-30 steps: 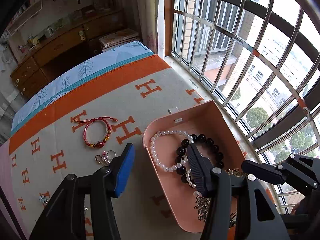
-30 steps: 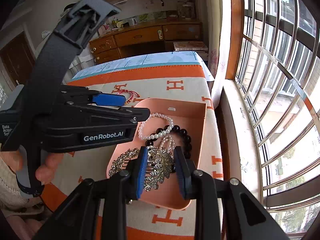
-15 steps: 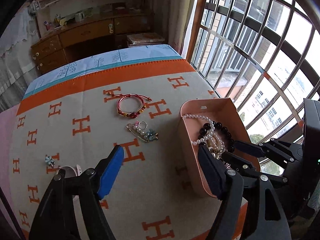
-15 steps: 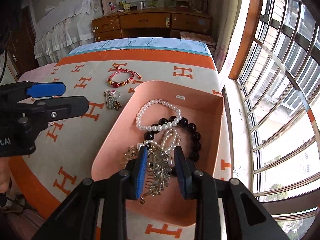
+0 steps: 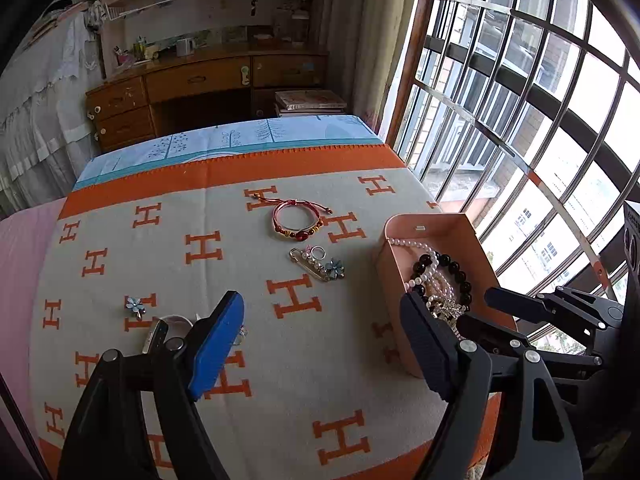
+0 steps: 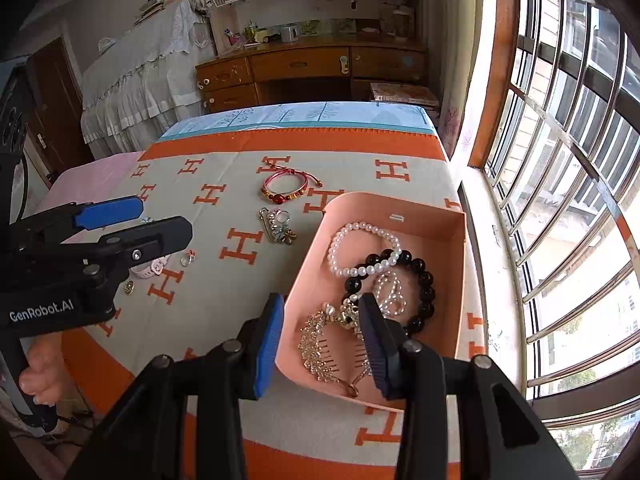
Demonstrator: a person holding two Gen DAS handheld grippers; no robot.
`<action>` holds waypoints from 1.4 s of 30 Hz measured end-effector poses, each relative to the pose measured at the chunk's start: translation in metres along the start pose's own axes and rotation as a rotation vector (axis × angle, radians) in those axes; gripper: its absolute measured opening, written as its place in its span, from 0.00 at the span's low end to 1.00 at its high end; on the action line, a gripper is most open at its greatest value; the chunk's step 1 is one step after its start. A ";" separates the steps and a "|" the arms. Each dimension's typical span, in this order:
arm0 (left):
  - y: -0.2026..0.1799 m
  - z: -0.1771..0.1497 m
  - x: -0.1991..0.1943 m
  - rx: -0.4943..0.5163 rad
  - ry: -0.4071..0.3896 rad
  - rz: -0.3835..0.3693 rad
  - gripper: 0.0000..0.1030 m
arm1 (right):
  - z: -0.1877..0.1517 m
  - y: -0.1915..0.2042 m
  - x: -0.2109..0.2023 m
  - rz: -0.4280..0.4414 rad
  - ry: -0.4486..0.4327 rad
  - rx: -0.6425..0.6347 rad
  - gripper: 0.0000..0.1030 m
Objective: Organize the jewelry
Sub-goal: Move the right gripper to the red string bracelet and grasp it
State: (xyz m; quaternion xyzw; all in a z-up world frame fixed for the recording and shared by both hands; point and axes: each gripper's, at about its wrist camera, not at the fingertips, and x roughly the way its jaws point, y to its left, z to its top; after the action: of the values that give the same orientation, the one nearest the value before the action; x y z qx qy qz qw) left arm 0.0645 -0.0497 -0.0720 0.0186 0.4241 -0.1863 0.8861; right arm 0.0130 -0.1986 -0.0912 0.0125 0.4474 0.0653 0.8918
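Note:
A pink box sits at the blanket's right edge. It holds a pearl bracelet, a black bead bracelet and a gold hair comb. My right gripper is open above the comb, empty. My left gripper is open and empty above the blanket, left of the box. A red cord bracelet and a pin brooch lie on the blanket. A blue flower piece lies further left.
An orange and grey H-patterned blanket covers the table. A pink watch and small pieces lie at the left. A barred window runs along the right. A wooden desk stands behind.
My right gripper has opened and let the gold comb drop into the box, then drawn back. My left gripper has pulled back and left, away from the box.

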 end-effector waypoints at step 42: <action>0.131 0.105 0.011 -0.105 0.048 0.189 0.76 | 0.167 0.028 0.098 0.081 0.208 0.039 0.38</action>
State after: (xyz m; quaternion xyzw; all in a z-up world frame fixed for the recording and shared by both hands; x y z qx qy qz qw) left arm 0.1944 0.0485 -0.0299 0.0165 0.4509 -0.0787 0.8889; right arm 0.2021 -0.1520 -0.0670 0.0412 0.5379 0.0935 0.8368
